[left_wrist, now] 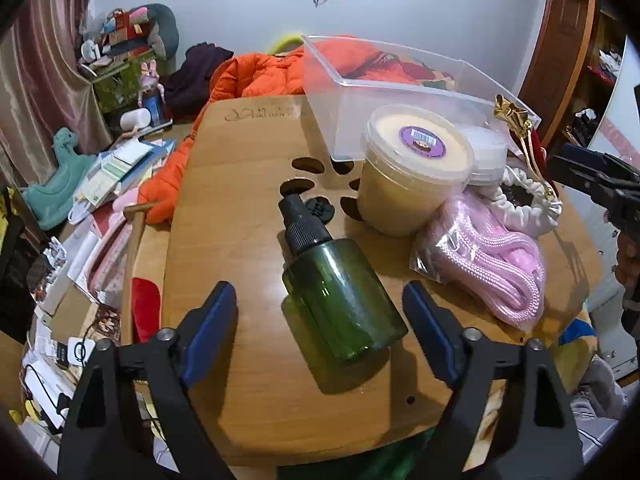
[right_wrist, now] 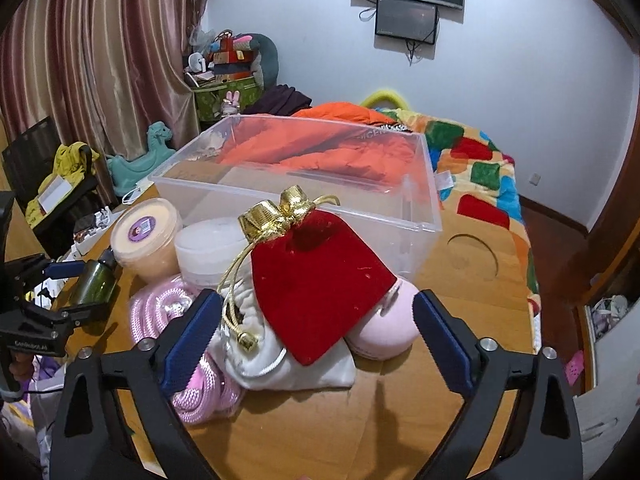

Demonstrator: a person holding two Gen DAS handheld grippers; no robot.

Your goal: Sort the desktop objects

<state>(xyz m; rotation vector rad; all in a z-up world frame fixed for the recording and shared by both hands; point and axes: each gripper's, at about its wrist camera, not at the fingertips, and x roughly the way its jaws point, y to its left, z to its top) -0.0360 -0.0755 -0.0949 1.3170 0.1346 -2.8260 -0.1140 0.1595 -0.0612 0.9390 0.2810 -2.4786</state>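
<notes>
A green bottle (left_wrist: 340, 296) with a black cap lies on the wooden table (left_wrist: 240, 200), between the fingers of my open left gripper (left_wrist: 320, 300). It also shows in the right wrist view (right_wrist: 94, 284). My right gripper (right_wrist: 316, 320) is open around a red velvet pouch (right_wrist: 316, 280) with gold trim, which rests on a white pouch (right_wrist: 288, 364) and a pink round case (right_wrist: 384, 332). A clear plastic bin (right_wrist: 304, 184) stands behind, empty. A cream tub (left_wrist: 412, 172), a white lidded tub (right_wrist: 208, 252) and a bag of pink rope (left_wrist: 488, 264) lie by the bin.
An orange jacket (left_wrist: 264, 76) lies beyond the table's far edge. Papers and toys (left_wrist: 100, 184) crowd the floor at left. A patchwork blanket (right_wrist: 480, 160) covers the bed at right. The left gripper shows at the left edge of the right wrist view (right_wrist: 60, 292).
</notes>
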